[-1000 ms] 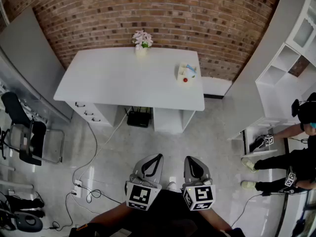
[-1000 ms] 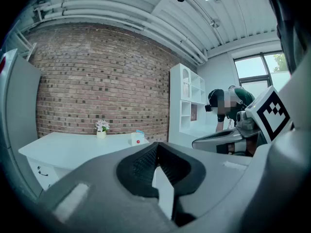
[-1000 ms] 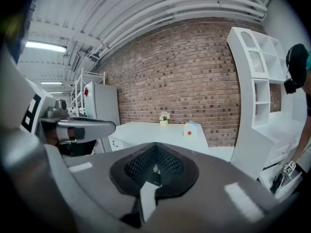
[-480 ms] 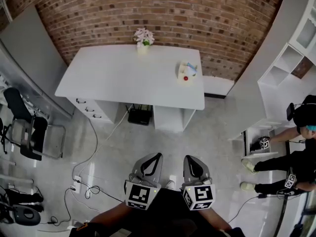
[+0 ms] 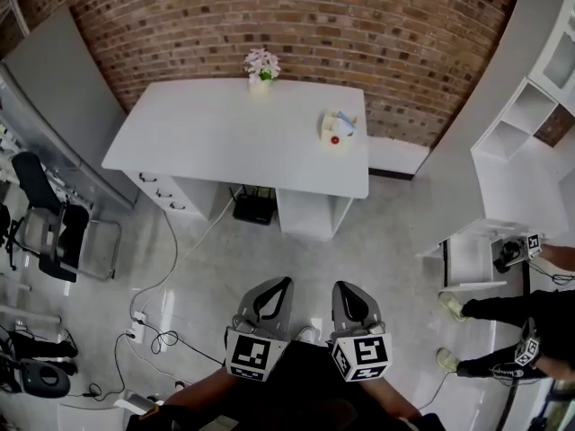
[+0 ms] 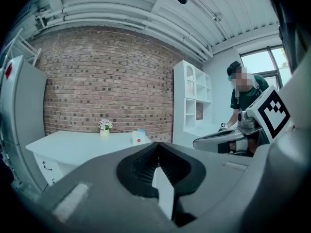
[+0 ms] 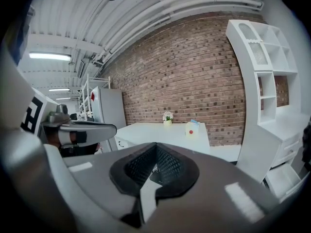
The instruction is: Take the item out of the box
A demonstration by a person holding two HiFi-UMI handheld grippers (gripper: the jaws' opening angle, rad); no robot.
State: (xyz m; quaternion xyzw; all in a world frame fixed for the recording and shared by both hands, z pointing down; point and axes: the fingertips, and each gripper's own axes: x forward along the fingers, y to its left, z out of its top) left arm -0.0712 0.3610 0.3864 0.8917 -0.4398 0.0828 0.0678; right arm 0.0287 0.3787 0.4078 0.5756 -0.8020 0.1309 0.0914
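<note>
Facing a brick wall [image 5: 296, 25] across the far side of the room. In front of it, a long white surface [image 5: 225, 142] with drawers [image 5: 162, 203] beneath, well apart from both grippers, with floor [image 5: 377, 259] between. To the right, a white shelf unit [image 5: 530, 115], and another person [image 5: 530, 308] beside it at the edge of the head view.

Held low and side by side near the body: left gripper [image 5: 283, 285] and right gripper [image 5: 346, 288], each pointing toward the surface. Fingers of both closed tip to tip, with nothing between them and nothing in hold, plain in the left gripper view and the right gripper view alike.

Toward the right end of the surface: the box [image 5: 337, 133], small, pale and upright, with a red dot on its front and something light blue showing at its top. Cannot tell whether that is the item. At the back edge, by the wall, a small flower pot [image 5: 260, 65], well apart from the box.

Judged as the very start, with nothing done yet. Left to do: close the gap to the surface, open the fingers, reach into the box, lift the item out.
</note>
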